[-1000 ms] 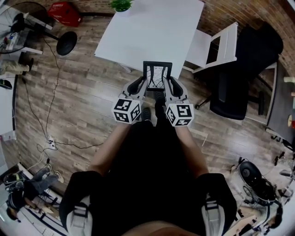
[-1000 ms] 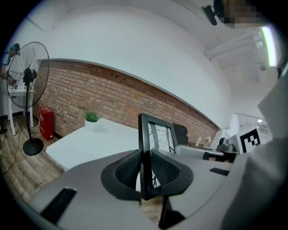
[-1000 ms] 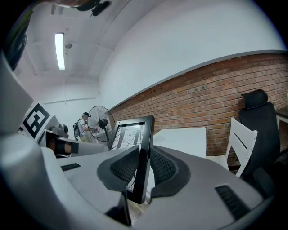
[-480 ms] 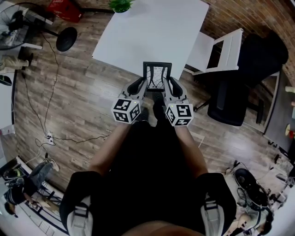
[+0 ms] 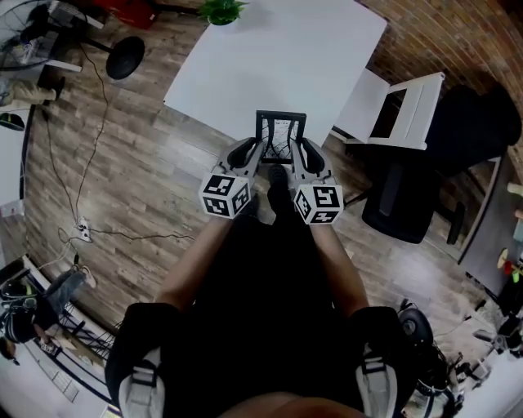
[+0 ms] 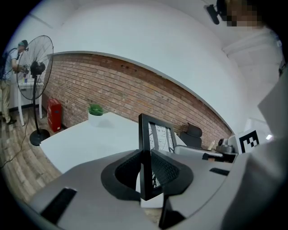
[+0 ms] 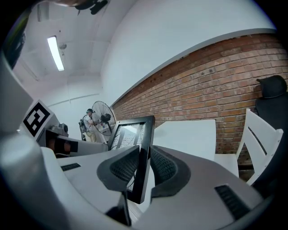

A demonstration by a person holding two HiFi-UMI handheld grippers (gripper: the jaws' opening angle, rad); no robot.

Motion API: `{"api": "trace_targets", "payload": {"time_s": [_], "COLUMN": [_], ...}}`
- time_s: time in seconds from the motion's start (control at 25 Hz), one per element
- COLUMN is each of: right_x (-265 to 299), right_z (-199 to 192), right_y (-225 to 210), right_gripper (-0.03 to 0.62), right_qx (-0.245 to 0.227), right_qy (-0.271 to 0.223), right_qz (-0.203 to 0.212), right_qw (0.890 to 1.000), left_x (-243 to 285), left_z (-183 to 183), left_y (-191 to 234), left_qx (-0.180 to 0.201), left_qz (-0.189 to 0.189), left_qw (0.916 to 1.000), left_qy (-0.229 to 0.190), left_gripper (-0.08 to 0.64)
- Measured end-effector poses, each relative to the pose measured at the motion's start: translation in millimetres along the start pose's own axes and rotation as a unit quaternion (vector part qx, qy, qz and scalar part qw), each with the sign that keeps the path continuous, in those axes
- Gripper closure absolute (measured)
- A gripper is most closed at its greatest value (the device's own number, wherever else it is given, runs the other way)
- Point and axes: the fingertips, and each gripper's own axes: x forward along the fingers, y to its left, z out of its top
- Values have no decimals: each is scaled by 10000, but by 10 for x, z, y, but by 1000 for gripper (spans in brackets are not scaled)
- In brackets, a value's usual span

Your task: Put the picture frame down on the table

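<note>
Both grippers clamp the one picture frame (image 5: 280, 135): the left gripper (image 5: 249, 153) pinches its left edge and the right gripper (image 5: 304, 153) its right edge, each pair of jaws narrowed to the frame's thickness. The frame stands upright at the near edge of the single white table (image 5: 270, 57). The head view shows both grippers together, one white chair (image 5: 396, 102) and one potted plant (image 5: 221, 10). Only the right gripper view shows a person (image 7: 90, 120) beside the standing fan (image 7: 102, 117).

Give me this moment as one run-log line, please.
left tool: shut on picture frame | right tool: shut on picture frame | frame upright, not yet on table
</note>
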Motion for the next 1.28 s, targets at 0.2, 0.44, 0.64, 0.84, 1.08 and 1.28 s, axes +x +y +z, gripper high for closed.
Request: {"api": "trace_targets", "payload": {"time_s": [0.2, 0.44, 0.64, 0.84, 1.08, 1.28], "right_x": [173, 364, 512, 627, 733, 856], "right_z": [13, 12, -12, -62, -133, -220], "right_y": [-155, -313, -446, -561, -600, -608], "right_gripper": [520, 520, 520, 520, 520, 522], "right_qx": [-5, 9, 9, -27, -74, -26], "right_qy": [111, 293, 429, 582, 743, 846], "right_qz": [201, 435, 581, 588, 519, 403], "right_qw": [9997, 9986, 9974, 9966, 9959, 9956], "left_x": [199, 397, 560, 681, 805, 883], "left_z": [23, 32, 17, -21, -113, -176], "left_y": [54, 111, 157, 181, 284, 406], "left_qx": [-65, -143, -215, -311, -242, -234], "left_qz": [174, 381, 523, 531, 489, 412], "left_qw": [9998, 9991, 9982, 9978, 9974, 9969], "left_qy": [28, 124, 184, 258, 478, 623], "left_gripper": [477, 479, 477, 477, 477, 477]}}
